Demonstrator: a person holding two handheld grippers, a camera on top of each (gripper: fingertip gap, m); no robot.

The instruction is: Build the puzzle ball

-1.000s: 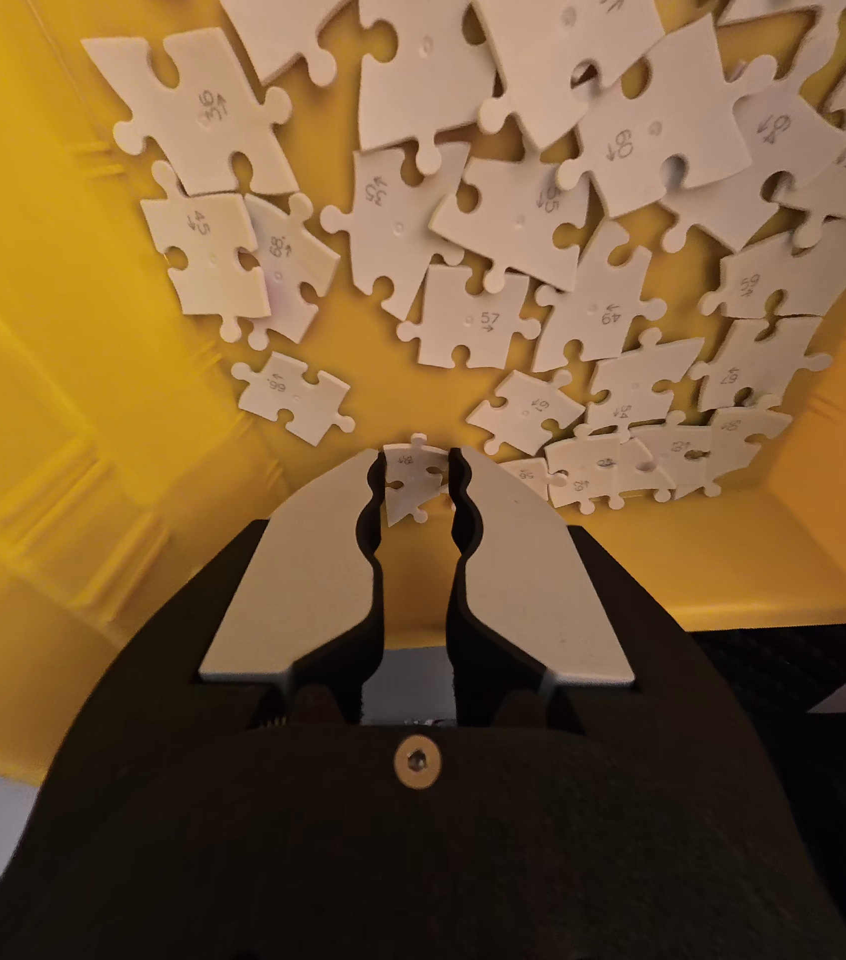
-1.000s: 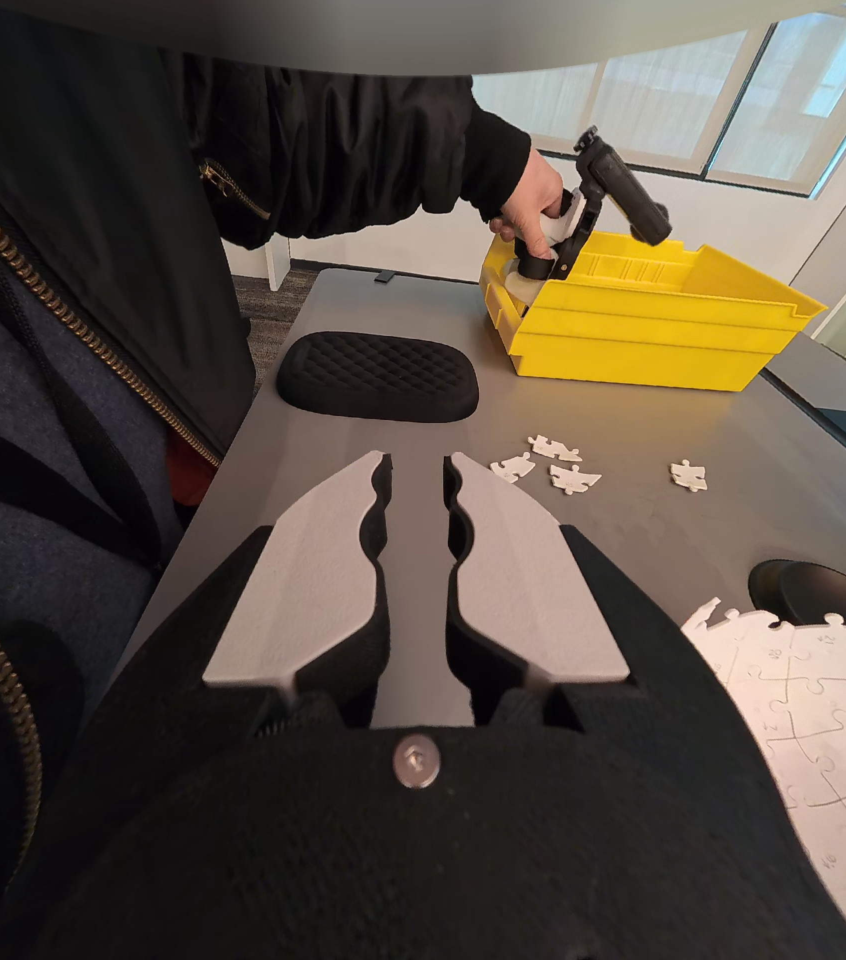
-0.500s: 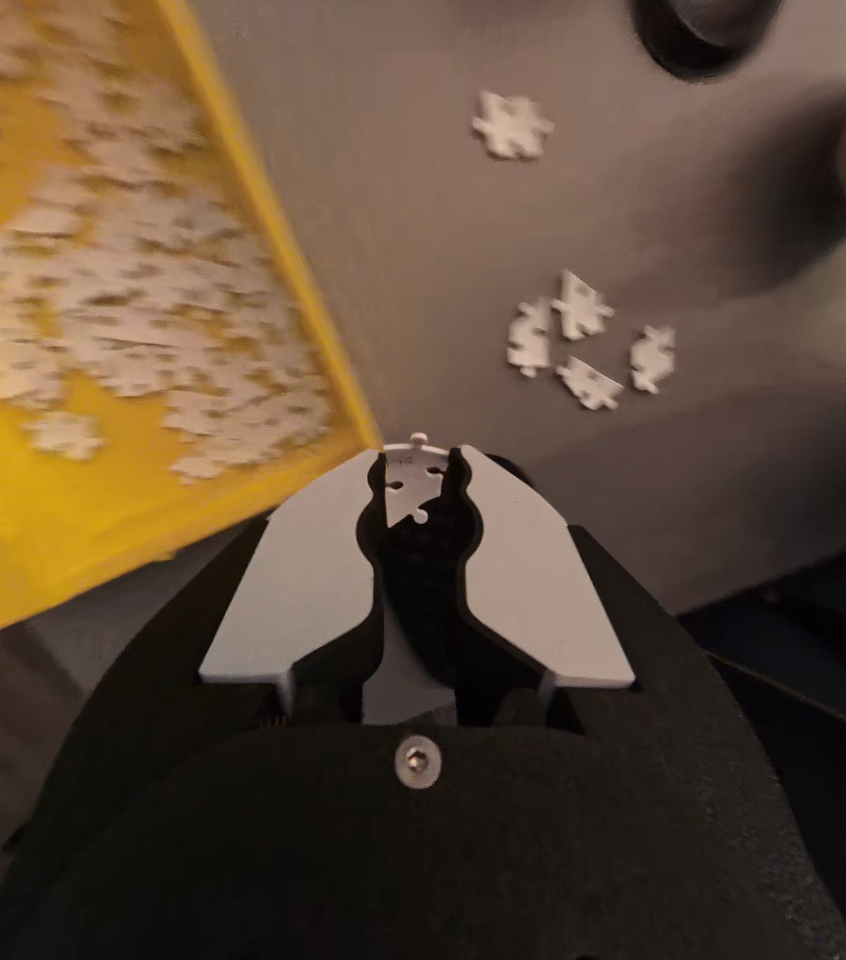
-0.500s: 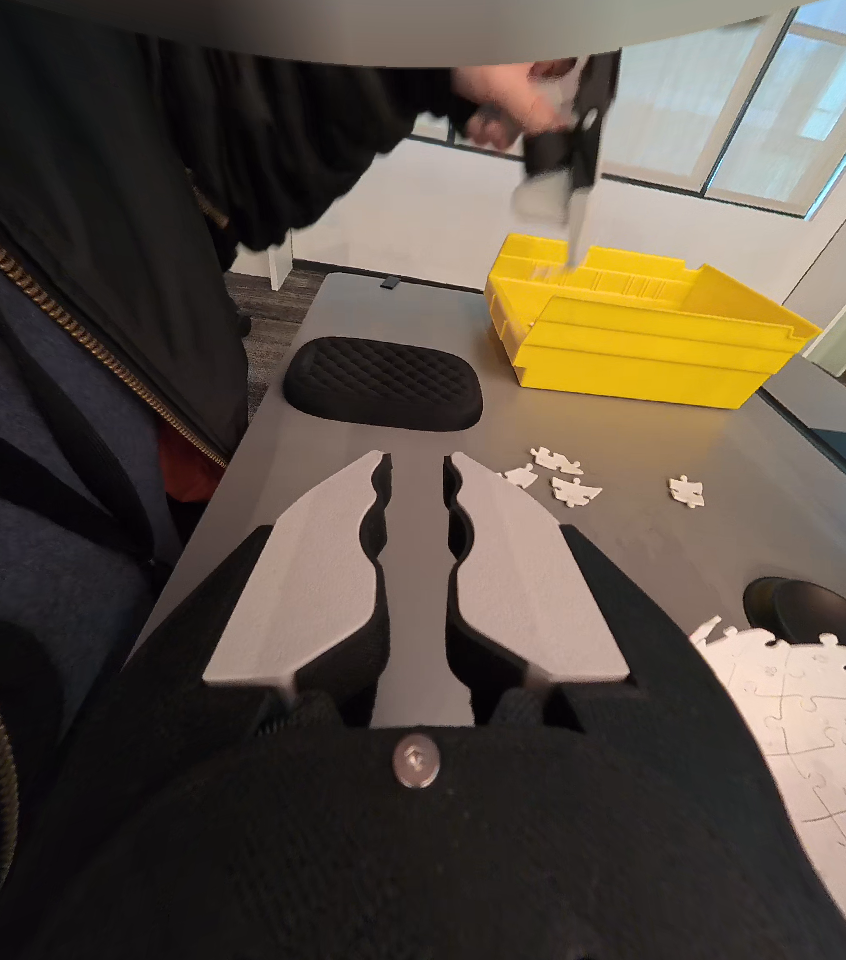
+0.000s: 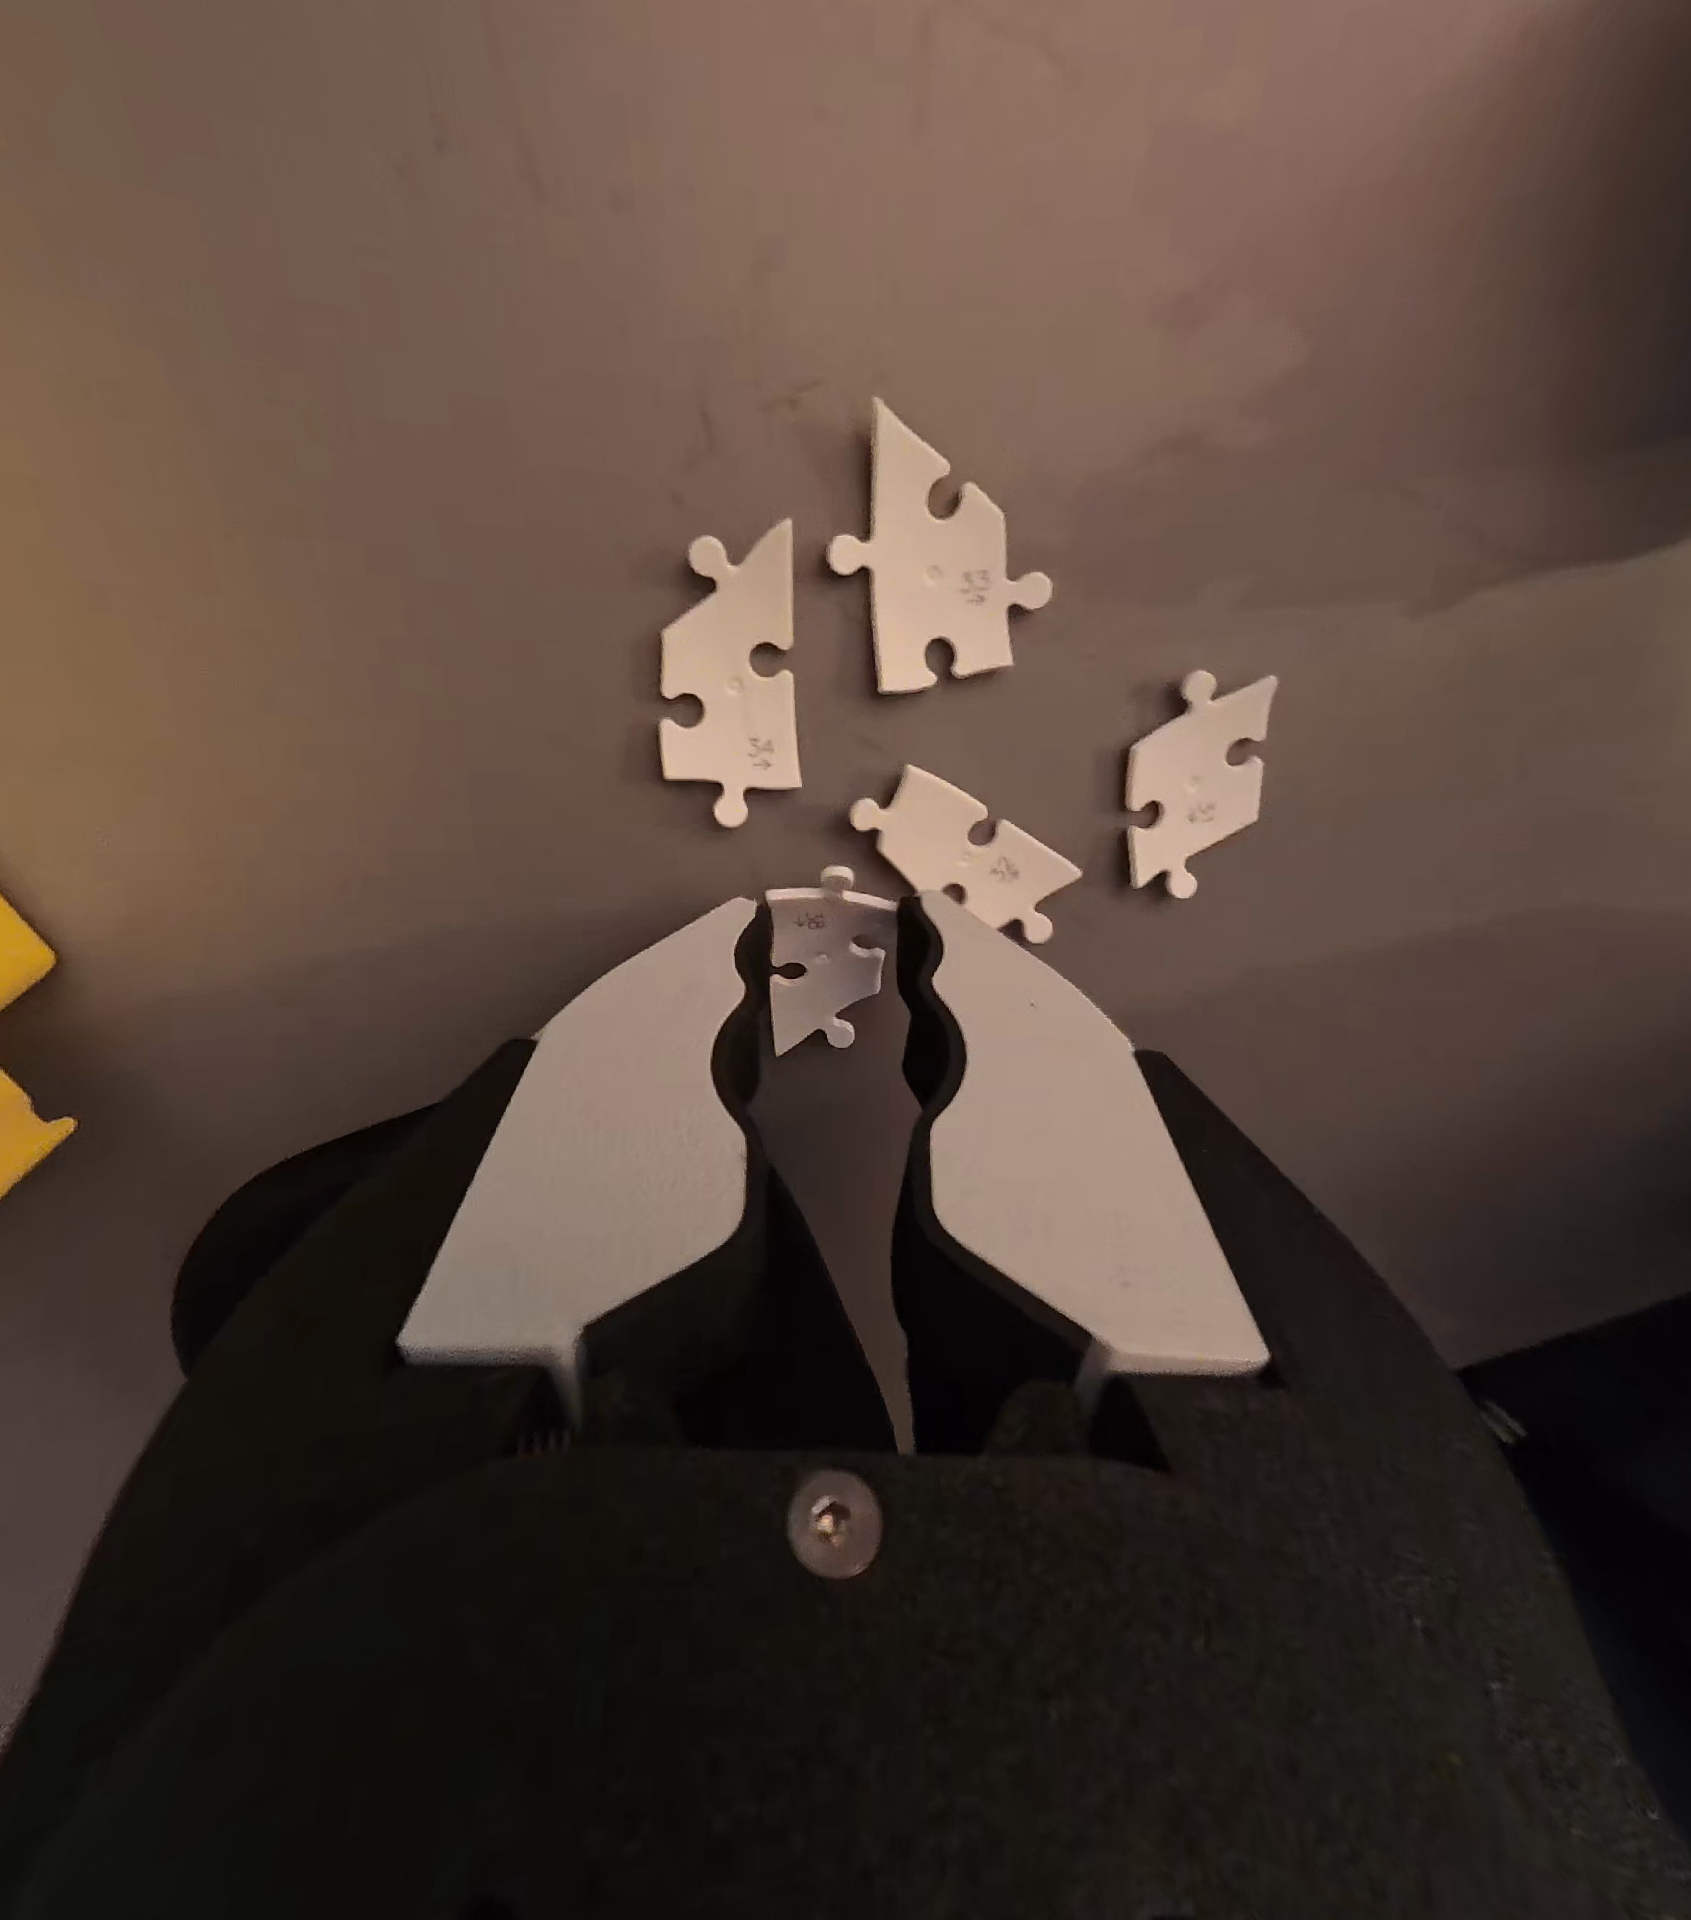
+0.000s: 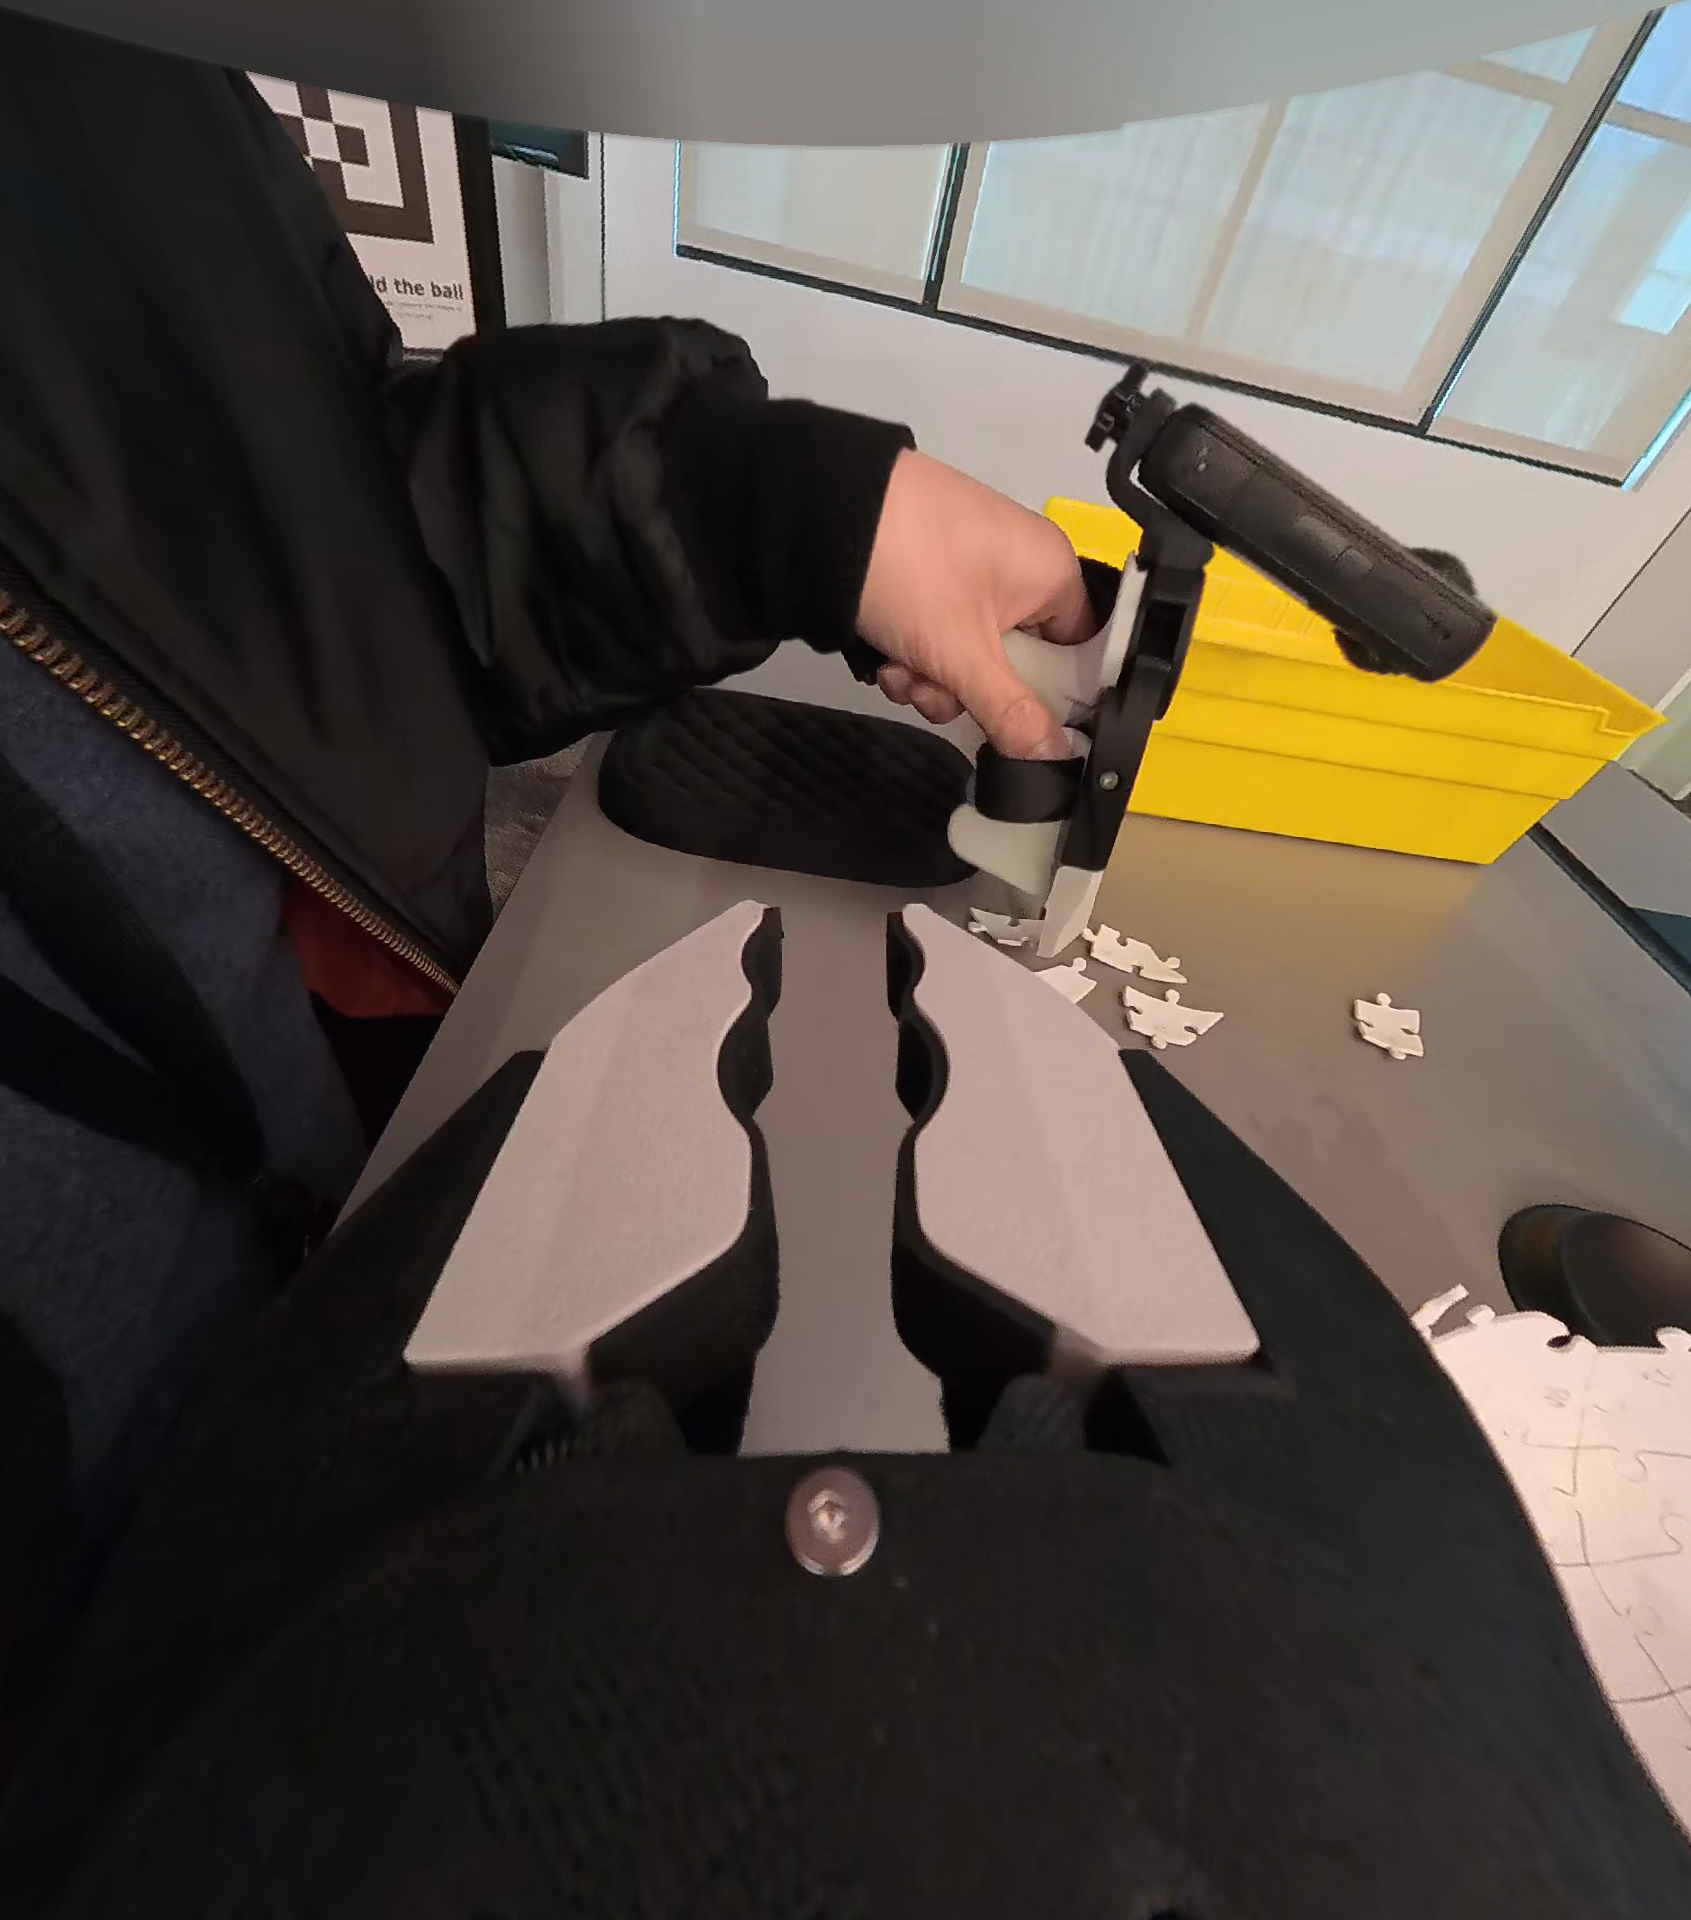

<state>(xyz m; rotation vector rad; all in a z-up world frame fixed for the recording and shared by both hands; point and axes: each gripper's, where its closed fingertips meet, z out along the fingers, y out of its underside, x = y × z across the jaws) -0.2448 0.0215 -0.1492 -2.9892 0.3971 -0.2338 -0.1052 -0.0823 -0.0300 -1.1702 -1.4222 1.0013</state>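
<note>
The left tool (image 5: 828, 906) pinches a small white puzzle piece (image 5: 823, 964) by its edges; releasing carelessly could scatter four loose white pieces (image 5: 936, 569) beneath on the grey tabletop (image 5: 301, 416).

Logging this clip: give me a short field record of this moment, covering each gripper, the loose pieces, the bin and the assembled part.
left gripper: shut on a white puzzle piece, low over the grey table
right gripper: open, empty
loose pieces: four in a cluster just ahead of the left gripper; a fifth apart
yellow bin: at the table's far side
partly built puzzle ball: beside the right gripper
</note>
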